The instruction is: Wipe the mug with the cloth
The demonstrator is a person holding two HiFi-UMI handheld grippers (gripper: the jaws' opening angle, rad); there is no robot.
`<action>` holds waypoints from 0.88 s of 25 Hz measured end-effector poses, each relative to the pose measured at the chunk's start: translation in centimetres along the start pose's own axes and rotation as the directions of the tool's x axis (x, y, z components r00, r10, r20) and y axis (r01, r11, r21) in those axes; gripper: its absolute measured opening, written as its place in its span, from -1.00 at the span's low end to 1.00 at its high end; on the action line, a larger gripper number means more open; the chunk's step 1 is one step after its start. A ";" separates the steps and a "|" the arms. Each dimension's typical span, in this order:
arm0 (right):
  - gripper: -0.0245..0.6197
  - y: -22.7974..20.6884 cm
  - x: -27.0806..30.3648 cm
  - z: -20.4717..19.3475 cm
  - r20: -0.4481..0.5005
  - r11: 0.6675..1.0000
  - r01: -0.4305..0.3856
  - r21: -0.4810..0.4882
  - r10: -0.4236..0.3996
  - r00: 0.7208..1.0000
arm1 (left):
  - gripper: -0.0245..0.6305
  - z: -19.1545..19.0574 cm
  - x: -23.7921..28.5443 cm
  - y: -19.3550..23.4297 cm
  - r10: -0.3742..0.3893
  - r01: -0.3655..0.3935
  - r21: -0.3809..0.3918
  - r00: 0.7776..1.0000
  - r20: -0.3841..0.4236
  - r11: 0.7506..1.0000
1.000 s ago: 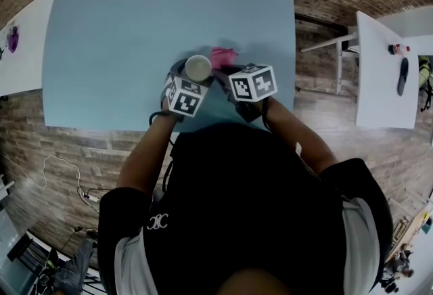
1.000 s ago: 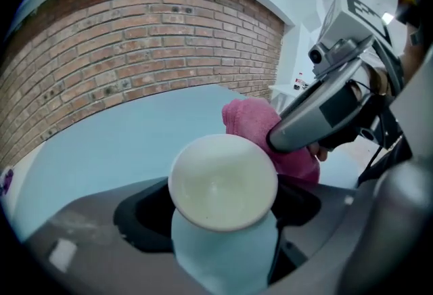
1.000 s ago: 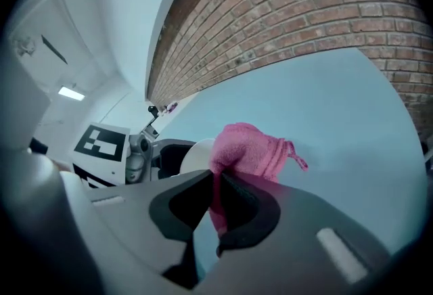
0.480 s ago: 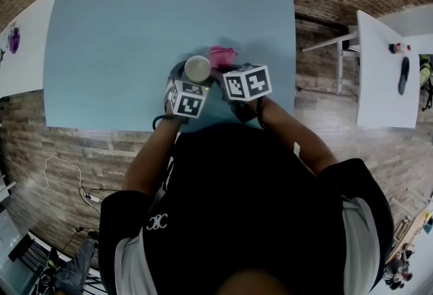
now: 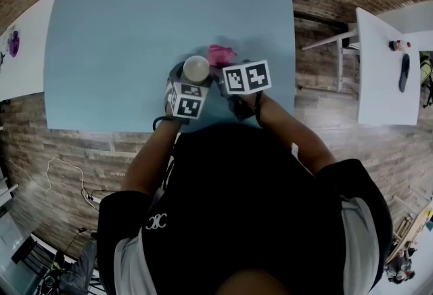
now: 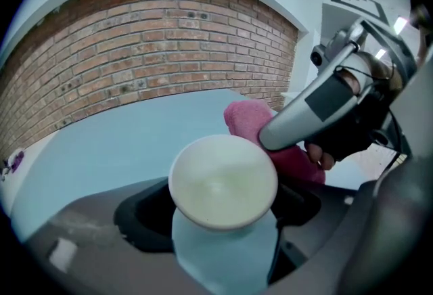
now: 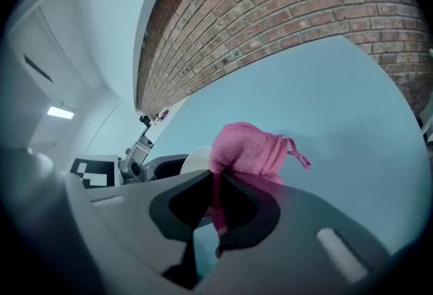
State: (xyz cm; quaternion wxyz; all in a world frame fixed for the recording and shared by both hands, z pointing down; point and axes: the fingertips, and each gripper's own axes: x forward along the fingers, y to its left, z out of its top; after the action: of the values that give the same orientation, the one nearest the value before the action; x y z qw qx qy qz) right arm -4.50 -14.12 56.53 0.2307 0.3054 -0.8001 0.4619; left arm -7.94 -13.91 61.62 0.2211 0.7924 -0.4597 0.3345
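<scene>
right gripper [image 7: 218, 209] has rolled slightly; mug [image 6: 223, 182] and cloth [image 7: 250, 148] unmoved, near the table's [image 5: 135, 30] front edge. left gripper [image 6: 220, 239] clamped on the mug, right pinching the cloth against its side. wiping judged under way; how much wall remains unclear.

I see a fuzzy, nubbly pink cloth [image 7: 247, 148] and a smooth mug [image 6: 223, 178] — ceramic-looking, soft sheen. The surface [image 5: 135, 30] is matt and even; my left tongs [image 6: 220, 219] look matt grey plastic.
</scene>
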 end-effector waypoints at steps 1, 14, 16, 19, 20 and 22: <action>-0.80 -0.1 -0.1 0.1 0.007 1.000 -0.012 0.020 0.012 1.000 | 0.40 0.0 0.0 0.0 0.001 -0.001 -0.001 1.000 0.005 1.000; -0.80 -5.1 0.3 -2.1 -0.017 0.984 0.023 0.178 -0.020 1.000 | 0.40 0.0 -0.2 0.0 0.019 -0.019 -0.038 1.000 0.008 0.999; -0.80 -5.0 0.9 -3.0 -0.033 0.979 -0.022 0.203 0.030 0.999 | 0.40 0.1 -0.1 0.0 0.020 -0.019 -0.042 1.000 0.012 0.999; -0.80 -4.8 1.9 -4.1 -0.045 0.982 -0.068 0.175 0.077 0.996 | 0.40 0.1 0.0 -0.1 0.021 -0.021 -0.045 1.000 0.012 0.999; -0.80 -4.9 2.2 -4.3 -0.047 0.985 -0.071 0.154 0.079 0.996 | 0.40 0.2 0.0 -0.2 0.020 -0.019 -0.044 1.000 0.009 0.999; -0.80 -4.9 2.6 -4.4 -0.056 0.992 -0.070 0.105 0.077 0.995 | 0.40 0.2 -0.1 -0.1 0.016 -0.016 -0.042 1.000 0.002 0.999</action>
State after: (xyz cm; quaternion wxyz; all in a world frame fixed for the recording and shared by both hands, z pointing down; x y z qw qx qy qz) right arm -2.53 -12.83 63.20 0.2214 0.2732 -0.7788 0.5195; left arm -7.79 -13.99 61.40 0.2343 0.7844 -0.4731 0.3257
